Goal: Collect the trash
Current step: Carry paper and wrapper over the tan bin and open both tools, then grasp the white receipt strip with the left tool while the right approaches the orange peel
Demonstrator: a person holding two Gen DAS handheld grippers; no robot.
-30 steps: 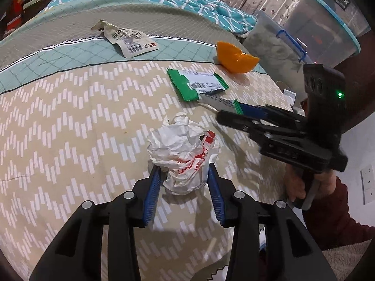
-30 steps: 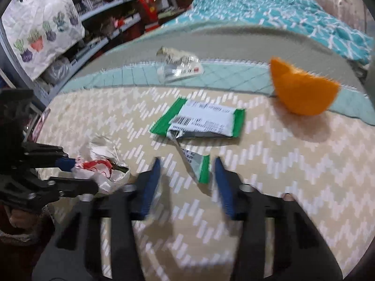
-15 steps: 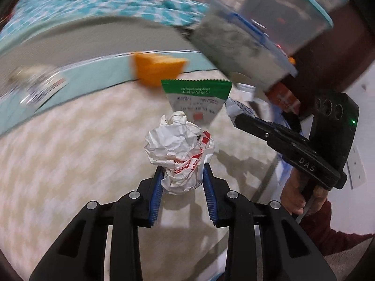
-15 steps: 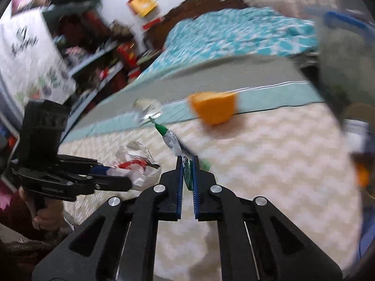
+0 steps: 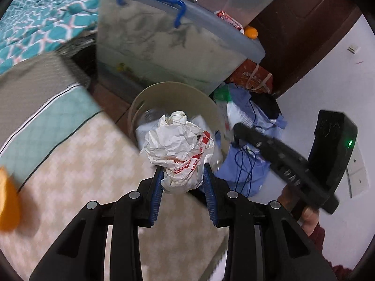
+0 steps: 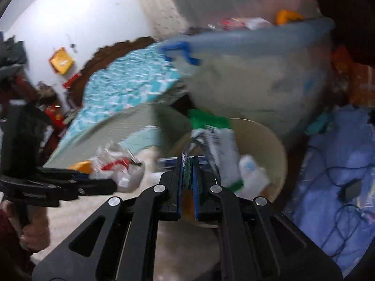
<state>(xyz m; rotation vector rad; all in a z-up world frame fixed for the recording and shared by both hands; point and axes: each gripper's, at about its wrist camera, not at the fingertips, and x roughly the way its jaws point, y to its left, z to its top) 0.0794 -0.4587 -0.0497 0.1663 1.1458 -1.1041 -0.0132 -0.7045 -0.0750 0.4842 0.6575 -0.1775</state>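
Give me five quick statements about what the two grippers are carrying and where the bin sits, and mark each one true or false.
1. The left gripper is clamped on a crumpled white and red wrapper. True.
2. The right gripper is empty. False: it pinches a green and white snack wrapper.
3. A beige round bin stands on the floor past the bed's edge and already has rubbish in it. True.
4. The orange peel is inside the bin. False: it lies on the bed cover, at the left edge of the left wrist view.
5. The clear storage box behind the bin has a red handle. False: its handle is blue.
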